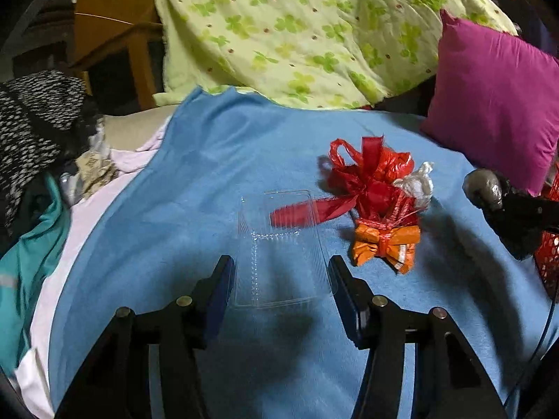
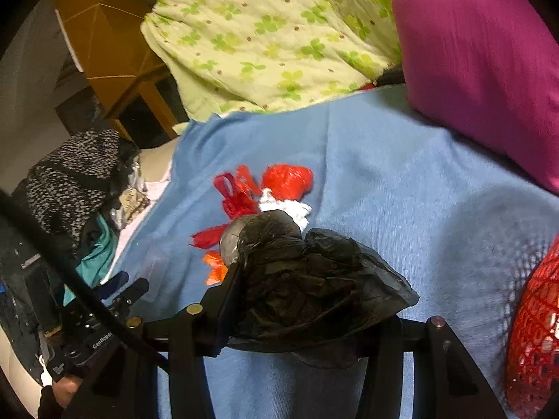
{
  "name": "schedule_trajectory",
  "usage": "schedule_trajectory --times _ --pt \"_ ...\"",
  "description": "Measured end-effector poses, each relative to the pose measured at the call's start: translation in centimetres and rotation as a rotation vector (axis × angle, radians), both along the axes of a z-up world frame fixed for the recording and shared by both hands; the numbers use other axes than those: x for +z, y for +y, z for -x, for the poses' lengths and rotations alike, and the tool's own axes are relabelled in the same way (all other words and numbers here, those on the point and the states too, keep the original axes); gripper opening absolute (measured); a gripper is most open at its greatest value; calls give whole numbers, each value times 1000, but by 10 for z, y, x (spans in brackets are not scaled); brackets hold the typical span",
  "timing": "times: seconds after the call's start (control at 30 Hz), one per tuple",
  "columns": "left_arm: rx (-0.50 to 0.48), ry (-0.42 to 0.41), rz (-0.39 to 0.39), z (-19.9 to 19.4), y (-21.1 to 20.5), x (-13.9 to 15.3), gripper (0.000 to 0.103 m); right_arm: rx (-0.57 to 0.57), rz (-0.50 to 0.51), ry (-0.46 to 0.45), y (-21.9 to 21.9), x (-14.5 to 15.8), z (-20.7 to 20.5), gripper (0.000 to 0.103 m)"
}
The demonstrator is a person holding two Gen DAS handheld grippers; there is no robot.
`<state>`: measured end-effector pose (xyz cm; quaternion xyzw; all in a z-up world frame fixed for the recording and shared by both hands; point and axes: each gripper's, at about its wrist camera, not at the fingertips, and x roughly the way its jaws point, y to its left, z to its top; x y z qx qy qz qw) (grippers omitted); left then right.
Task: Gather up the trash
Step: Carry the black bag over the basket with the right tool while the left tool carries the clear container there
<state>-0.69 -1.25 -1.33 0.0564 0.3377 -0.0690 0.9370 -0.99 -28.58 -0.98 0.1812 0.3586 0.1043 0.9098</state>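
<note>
A: Where's the clear plastic tray (image 1: 279,248)?

B: On the blue blanket (image 1: 174,188), between the spread-wide left tool (image 1: 281,276). Featherlight, slippery, probably crushable; pinch its rim. Right tool (image 2: 297,289) clenches the black bag (image 2: 314,279).

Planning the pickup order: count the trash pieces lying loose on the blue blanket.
4: clear container nearest the left gripper, red bag, white wad, orange wrapper. More may be hidden.
</note>
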Motion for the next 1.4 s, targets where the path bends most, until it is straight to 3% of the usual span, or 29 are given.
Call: schedule_trajectory --times 0.1,0.4,0.77,1.4 --pt "17 -15 -3 15 -7 11 57 15 -3 -47 -5 11 10 52" --pt "-27 -153 -137 55 -64 60 57 10 -16 -173 -29 39 44 52" --pt "-89 -265 -165 88 -119 111 57 -53 -50 -266 -80 61 83 52" --pt "-242 -306 -210 114 -211 132 57 -180 -119 -310 -170 68 134 52"
